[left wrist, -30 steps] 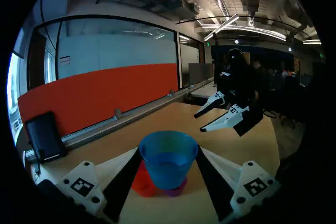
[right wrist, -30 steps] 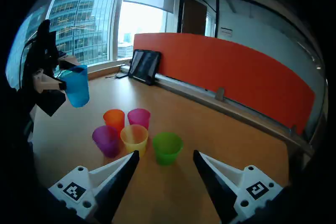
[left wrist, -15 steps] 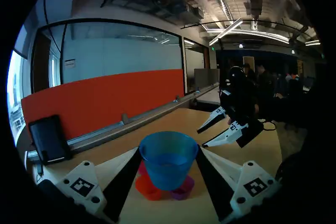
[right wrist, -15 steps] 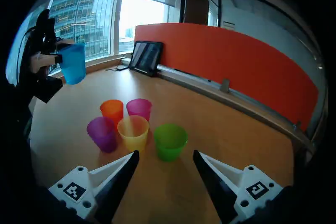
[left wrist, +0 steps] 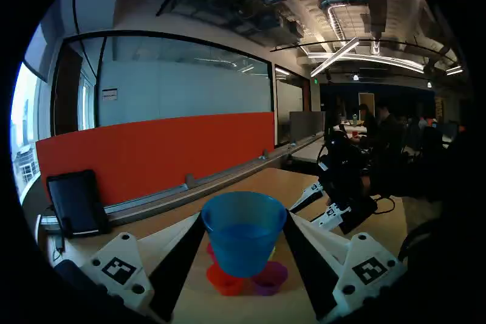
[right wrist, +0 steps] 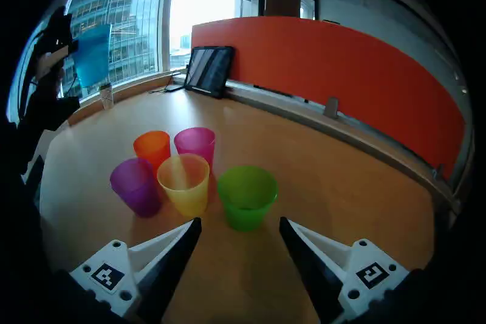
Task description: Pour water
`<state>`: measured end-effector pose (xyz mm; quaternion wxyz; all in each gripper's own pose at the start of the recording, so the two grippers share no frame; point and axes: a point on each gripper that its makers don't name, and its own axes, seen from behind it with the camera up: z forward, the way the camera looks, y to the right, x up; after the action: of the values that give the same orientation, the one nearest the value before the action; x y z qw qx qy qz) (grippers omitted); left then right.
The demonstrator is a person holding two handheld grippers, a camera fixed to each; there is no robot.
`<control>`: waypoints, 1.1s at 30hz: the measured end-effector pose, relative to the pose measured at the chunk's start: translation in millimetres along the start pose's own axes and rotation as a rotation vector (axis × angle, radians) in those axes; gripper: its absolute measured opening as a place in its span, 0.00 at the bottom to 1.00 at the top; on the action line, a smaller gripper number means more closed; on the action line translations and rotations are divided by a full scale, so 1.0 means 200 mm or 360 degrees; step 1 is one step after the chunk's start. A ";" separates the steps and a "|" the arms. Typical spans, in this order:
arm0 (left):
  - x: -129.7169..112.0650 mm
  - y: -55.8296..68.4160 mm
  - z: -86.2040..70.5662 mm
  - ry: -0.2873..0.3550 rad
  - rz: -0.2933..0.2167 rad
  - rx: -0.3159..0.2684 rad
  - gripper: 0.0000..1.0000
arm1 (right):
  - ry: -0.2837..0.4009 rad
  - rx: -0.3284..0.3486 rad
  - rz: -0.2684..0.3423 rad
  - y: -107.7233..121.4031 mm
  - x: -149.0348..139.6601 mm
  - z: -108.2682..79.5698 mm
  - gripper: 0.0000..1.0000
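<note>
Blue cup: translucent plastic, upright, water abt halfway up. Left hand-held gripper clamped on it, one finger each side, holding it in the air above the table, off to one side of the other cups. On table, bunched close: orange cup & pink cup at back, purple cup, yellow cup, green cup in front. Yellow & green look empty; the others' insides I can't tell. Right hand-held gripper: fingers apart, nothing btwn, near yellow & green.
</note>
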<state>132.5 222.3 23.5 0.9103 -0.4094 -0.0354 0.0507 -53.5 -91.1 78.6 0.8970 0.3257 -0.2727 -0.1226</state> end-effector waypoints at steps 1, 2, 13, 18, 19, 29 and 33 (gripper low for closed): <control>0.00 -0.01 -0.01 0.0001 0.0001 0.0007 0.88 | -0.0004 0.0000 -0.0001 0.00 0.00 0.01 1.00; 0.01 -0.02 -0.01 0.0001 0.0003 0.0015 0.88 | -0.0009 -0.0001 -0.0001 0.00 -0.01 0.03 1.00; 0.02 -0.08 -0.05 0.0002 -0.0004 0.0066 0.88 | -0.0039 -0.0009 0.0014 0.03 -0.01 0.17 1.00; 0.01 -0.10 -0.06 -0.0004 -0.0006 0.0078 0.88 | -0.0052 -0.0011 0.0032 0.04 -0.01 0.23 1.00; 0.01 -0.10 -0.06 -0.0005 -0.0007 0.0079 0.88 | -0.0054 -0.0013 0.0033 0.04 -0.01 0.24 0.99; 0.00 -0.12 -0.08 -0.0008 -0.0004 0.0105 0.88 | -0.0056 -0.0019 0.0056 0.05 0.02 0.32 1.00; 0.00 -0.12 -0.08 -0.0009 -0.0005 0.0110 0.88 | -0.0052 -0.0020 0.0054 0.05 0.03 0.34 0.99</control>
<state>136.3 194.1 31.6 0.9238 -0.3775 -0.0367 0.0517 -86.2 -120.5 131.1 0.8964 0.3132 -0.2921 -0.1144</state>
